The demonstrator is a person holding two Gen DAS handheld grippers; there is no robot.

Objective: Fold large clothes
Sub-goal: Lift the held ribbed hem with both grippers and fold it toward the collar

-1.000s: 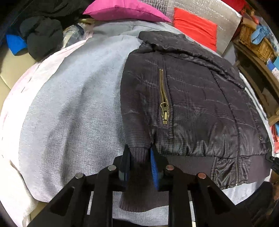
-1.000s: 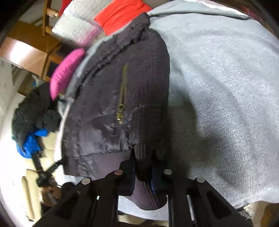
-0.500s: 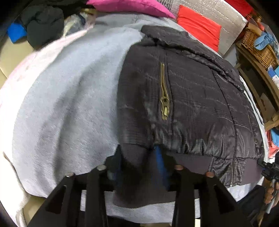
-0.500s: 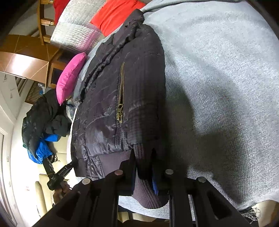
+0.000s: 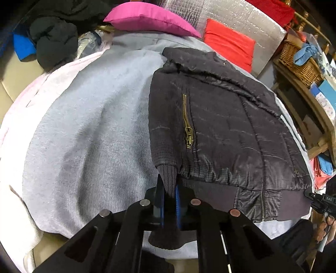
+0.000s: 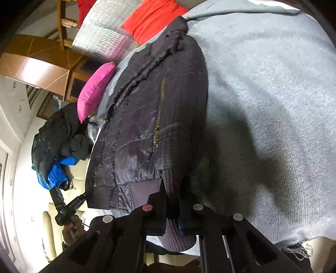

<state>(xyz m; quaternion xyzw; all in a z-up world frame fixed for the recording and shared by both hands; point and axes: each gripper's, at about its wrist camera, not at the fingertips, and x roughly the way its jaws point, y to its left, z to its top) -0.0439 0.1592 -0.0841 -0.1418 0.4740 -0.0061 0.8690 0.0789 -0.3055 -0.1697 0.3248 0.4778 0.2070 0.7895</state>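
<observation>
Where the grey blanket (image 5: 94,130) covers the bed, one dark quilted jacket (image 5: 220,130) lies spread flat, its two sleeves folded across the front so that each ribbed cuff reaches the near hem. One brass zipper (image 5: 187,126) runs down the folded sleeve in the left wrist view. The left gripper (image 5: 168,201) has its jaws nearly together, pinched on a ribbed cuff (image 5: 169,178) at the jacket's near edge. The right gripper (image 6: 172,212) is likewise clamped tight on a ribbed cuff (image 6: 171,182) at the opposite side of the hem.

Beyond the collar sit one pink cushion (image 5: 151,19), one red cushion (image 5: 229,44) and a silver quilted panel (image 5: 241,21). A heap of black and blue clothing (image 5: 54,42) lies off the blanket's far left corner.

Only the left wrist view shows a wicker basket (image 5: 298,61) on a wooden shelf at right. Only the right wrist view shows the person's left hand (image 6: 72,229) gripping its handle, and a wooden cabinet (image 6: 42,67) behind the cushions.
</observation>
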